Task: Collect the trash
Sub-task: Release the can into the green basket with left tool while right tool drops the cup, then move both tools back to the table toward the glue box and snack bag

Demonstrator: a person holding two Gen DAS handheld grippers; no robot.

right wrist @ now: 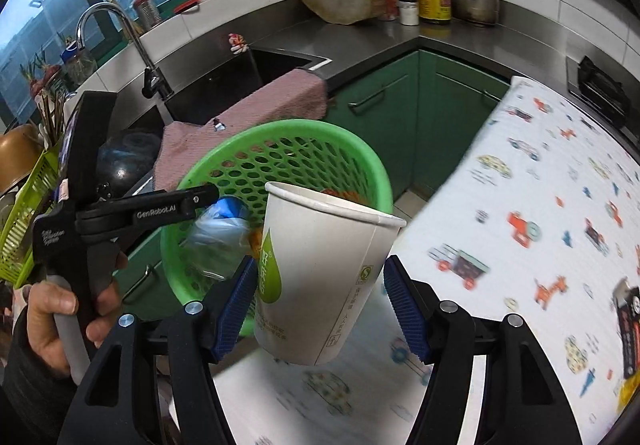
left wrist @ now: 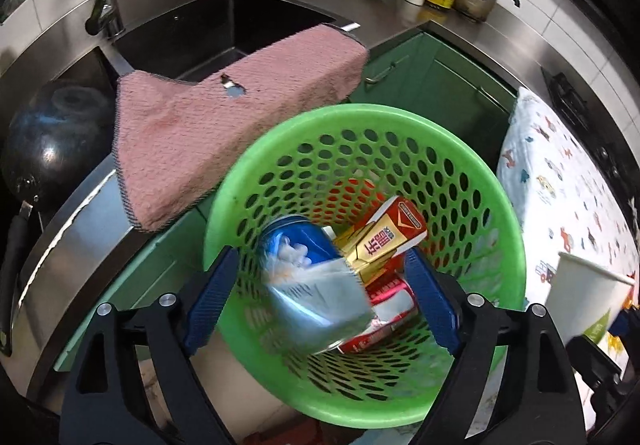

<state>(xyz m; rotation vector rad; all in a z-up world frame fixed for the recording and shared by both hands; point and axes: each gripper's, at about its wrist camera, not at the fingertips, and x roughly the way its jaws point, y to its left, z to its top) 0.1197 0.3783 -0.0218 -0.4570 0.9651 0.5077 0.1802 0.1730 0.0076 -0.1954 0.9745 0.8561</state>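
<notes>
Wok (left wrist: pixel 56 137): dark, round, at the far left on the steel surface (left wrist: pixel 516 41) beside the sink (left wrist: pixel 192 41).
Hand (right wrist: pixel 60 321): in the right wrist view, near left, wrapped around the handle of the left gripper.
Pink cloth (left wrist: pixel 224 125): draped over the near edge of the sink, one corner hanging down toward the basket; a small hole shows in it.
Left gripper (left wrist: pixel 324 301): pointed down over the basket, blue pads spread apart; a blurred blue can with clear plastic sits between them, and neither pad presses on it.
Blue can (left wrist: pixel 308 277): within the basket's opening, smeared by motion; whether it rests on the other rubbish cannot be told.
Green basket (left wrist: pixel 504 229): perforated plastic, in front of the green cabinet doors, holding a red and gold carton (left wrist: pixel 388 237) and red wrappers beneath.
Right gripper (right wrist: pixel 320 305): clamped on a paper cup, one blue pad on each side of its wall.
Paper cup (right wrist: pixel 320 269): white with a green drop mark, tilted, mouth up, held just right of the basket's rim.
Patterned cloth (right wrist: pixel 540 205): white with small vehicles, covering the surface at the right.
</notes>
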